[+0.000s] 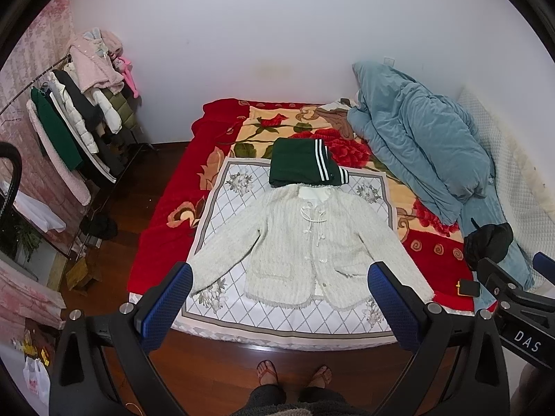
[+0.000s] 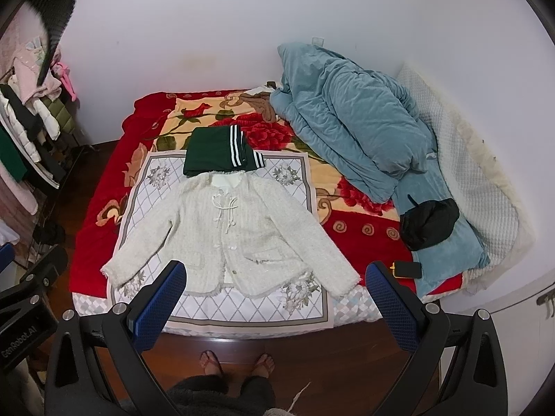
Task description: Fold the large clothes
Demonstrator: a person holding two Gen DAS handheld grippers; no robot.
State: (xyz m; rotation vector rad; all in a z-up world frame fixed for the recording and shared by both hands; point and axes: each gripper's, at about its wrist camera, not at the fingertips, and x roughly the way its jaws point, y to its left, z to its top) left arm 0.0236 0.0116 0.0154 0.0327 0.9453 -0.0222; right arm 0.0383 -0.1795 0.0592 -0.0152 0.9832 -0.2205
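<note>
Both tools (image 1: 279,296) (image 2: 275,294) wide apart, empty, above cardigan (image 1: 305,246).

White walls (image 1: 242,17), dark wood floor (image 1: 215,364), bed (image 2: 104,242) w/ red blanket, clothes rack (image 1: 52,111).

left gripper (image 1: 279,298) held above the foot of the bed (image 1: 156,235), jaws wide apart, gripping nothing. white cardigan (image 1: 305,242) lies flat and face up on a white patterned cloth (image 1: 229,190), sleeves spread to both sides. folded green garment (image 1: 305,166) with white stripes lies just beyond its collar. blue duvet (image 1: 416,145) heaped along the bed's right side. clothes rack (image 1: 69,114) stands at left. part of the right gripper (image 1: 517,298) shows at the right edge.
</note>
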